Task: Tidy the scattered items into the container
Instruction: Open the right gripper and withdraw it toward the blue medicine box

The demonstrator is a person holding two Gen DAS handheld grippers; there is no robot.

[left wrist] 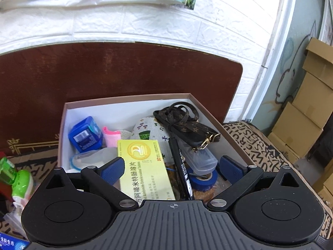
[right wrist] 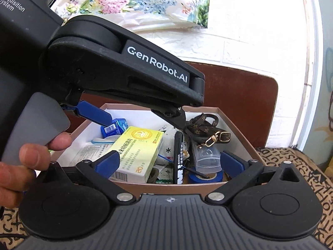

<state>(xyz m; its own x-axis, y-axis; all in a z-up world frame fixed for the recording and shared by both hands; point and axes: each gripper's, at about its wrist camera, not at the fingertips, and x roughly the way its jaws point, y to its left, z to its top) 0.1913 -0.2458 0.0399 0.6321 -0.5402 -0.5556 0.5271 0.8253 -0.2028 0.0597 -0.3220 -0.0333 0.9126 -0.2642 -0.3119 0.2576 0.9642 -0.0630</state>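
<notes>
A brown cardboard box with a white inside (left wrist: 68, 112) (right wrist: 239, 125) holds a yellow medicine carton (left wrist: 141, 166) (right wrist: 139, 148), a blue cube (left wrist: 85, 134), a black marker (left wrist: 181, 166) (right wrist: 178, 156), a brown patterned strap (left wrist: 187, 123) (right wrist: 206, 129), a clear case (left wrist: 199, 158), blue tape (left wrist: 201, 180) and a patterned cloth (left wrist: 149, 131). My left gripper (left wrist: 172, 166) is open and empty over the box; its body also shows in the right wrist view (right wrist: 124, 73). My right gripper (right wrist: 172, 162) is open and empty at the box's near edge.
A green toy (left wrist: 18, 181) and a blue packet (left wrist: 10, 244) lie left of the box on the patterned cloth (left wrist: 260, 145). A brown chair back (left wrist: 124, 70) stands behind the box. Cardboard cartons (left wrist: 308, 108) are stacked at the right by the wall.
</notes>
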